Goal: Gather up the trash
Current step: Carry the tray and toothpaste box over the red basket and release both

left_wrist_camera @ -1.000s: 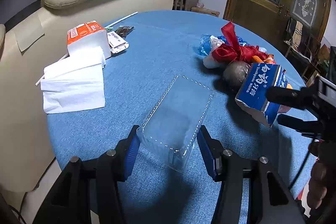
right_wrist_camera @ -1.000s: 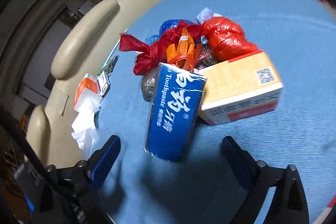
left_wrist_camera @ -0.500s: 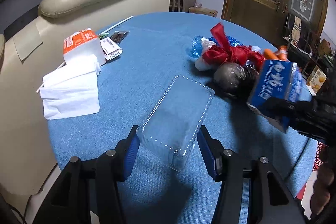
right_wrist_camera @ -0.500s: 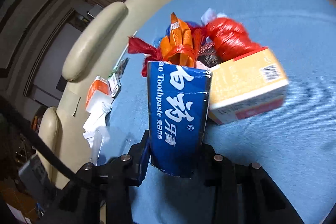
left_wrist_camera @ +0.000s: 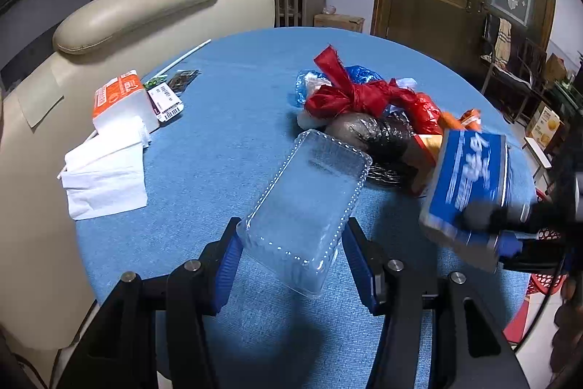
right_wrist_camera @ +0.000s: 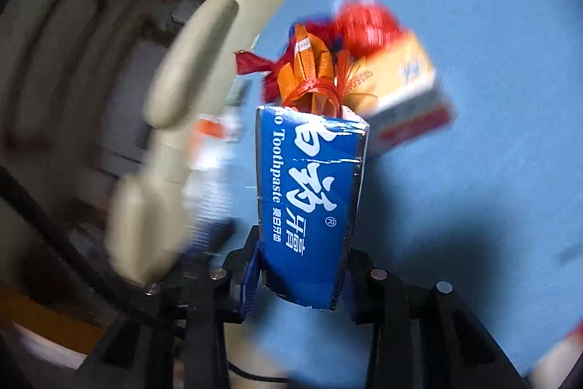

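Over the blue table [left_wrist_camera: 233, 133] the left gripper [left_wrist_camera: 291, 246] reaches forward and low, its fingers closed on the near end of a clear plastic tray [left_wrist_camera: 306, 203], which points away toward the trash pile [left_wrist_camera: 368, 112]. At the right, the right gripper [right_wrist_camera: 302, 279] is tilted up and clamps the bottom of a blue toothpaste box [right_wrist_camera: 309, 203], held above the table in front of a yellow box [right_wrist_camera: 408, 90] and an orange wrapper [right_wrist_camera: 309, 61]. Compared with one second ago, this gripper was wide open around the box; now it has lifted it, and the view is blurred. The tray is held as before.
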A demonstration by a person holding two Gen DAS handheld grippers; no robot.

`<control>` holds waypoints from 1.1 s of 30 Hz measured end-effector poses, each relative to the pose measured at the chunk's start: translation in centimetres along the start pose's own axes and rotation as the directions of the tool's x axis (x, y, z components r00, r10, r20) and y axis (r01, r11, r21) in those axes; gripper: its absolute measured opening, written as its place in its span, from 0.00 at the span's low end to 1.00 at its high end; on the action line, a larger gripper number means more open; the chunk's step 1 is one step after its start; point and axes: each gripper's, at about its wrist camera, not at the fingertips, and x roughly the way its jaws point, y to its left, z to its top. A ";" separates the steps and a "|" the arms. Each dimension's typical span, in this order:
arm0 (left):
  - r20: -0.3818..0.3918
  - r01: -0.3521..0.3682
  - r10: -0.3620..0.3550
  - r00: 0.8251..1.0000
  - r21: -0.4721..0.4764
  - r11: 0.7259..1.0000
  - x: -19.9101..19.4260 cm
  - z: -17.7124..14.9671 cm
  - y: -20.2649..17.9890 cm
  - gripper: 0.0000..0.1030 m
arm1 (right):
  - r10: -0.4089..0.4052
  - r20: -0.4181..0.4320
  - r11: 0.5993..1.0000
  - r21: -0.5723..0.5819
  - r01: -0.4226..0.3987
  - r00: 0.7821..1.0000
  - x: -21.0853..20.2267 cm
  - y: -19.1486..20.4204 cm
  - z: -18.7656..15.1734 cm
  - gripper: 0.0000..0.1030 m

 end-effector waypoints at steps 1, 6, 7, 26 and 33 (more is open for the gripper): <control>0.000 -0.005 0.005 1.000 -0.006 1.000 -0.1 0.0 0.3 0.55 | 0.047 -0.001 0.998 0.048 -0.047 0.999 0.0 -0.5 0.4 0.39; -0.003 -0.053 0.052 0.999 -0.046 0.998 -0.4 -0.2 2.4 0.55 | 0.412 -0.028 0.867 0.319 -0.383 0.911 2.0 -2.4 1.0 0.39; -0.006 -0.056 0.056 0.998 -0.052 0.997 -0.3 -0.2 2.6 0.55 | 0.423 -0.041 0.867 0.308 -0.391 0.905 2.3 -2.0 0.9 0.39; 0.035 0.016 -0.016 0.999 -0.004 1.000 -1.7 0.6 -0.8 0.55 | -0.044 0.065 0.991 -0.123 0.052 0.997 -3.8 1.2 -1.5 0.39; 0.059 0.136 -0.142 0.988 0.092 0.986 -2.9 1.5 -6.4 0.55 | -0.197 0.229 0.972 -0.078 0.220 0.953 -9.7 -1.8 -2.2 0.39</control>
